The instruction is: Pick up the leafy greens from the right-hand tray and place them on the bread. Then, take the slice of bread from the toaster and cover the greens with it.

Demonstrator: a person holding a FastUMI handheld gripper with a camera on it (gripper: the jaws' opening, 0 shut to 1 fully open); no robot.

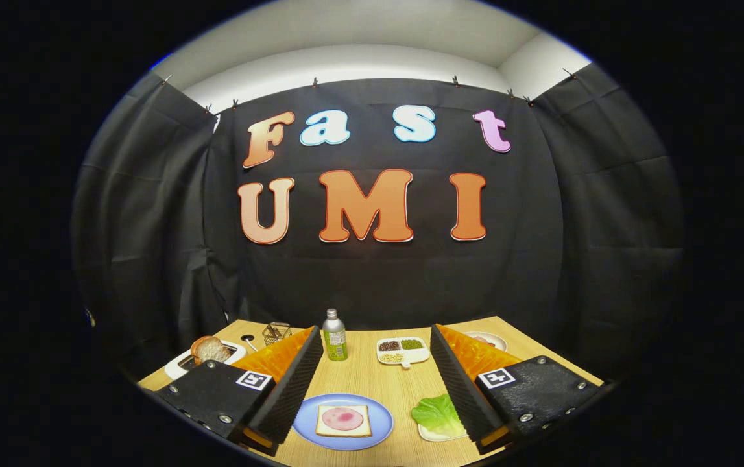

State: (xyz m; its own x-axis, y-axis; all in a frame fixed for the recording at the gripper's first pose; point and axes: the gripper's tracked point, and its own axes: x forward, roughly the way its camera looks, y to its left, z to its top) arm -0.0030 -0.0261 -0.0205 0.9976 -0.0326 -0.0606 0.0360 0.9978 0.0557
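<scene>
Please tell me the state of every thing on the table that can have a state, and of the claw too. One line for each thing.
claw: open, holding nothing, fingers spread wide above the table
leafy greens: lying on the small white tray, untouched
bread on blue plate: flat, a pink slice on top, uncovered
blue plate: holding the bread
toaster: bread slice standing up out of it
bottle: upright, capped
divided dish: filled

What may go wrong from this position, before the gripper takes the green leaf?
1. The leafy greens lie flat on a small tray, partly under the right finger; the open gripper may pinch the tray or slide the leaf off.
2. The bread on the blue plate carries a ham slice; a careless drop could shift it.
</scene>
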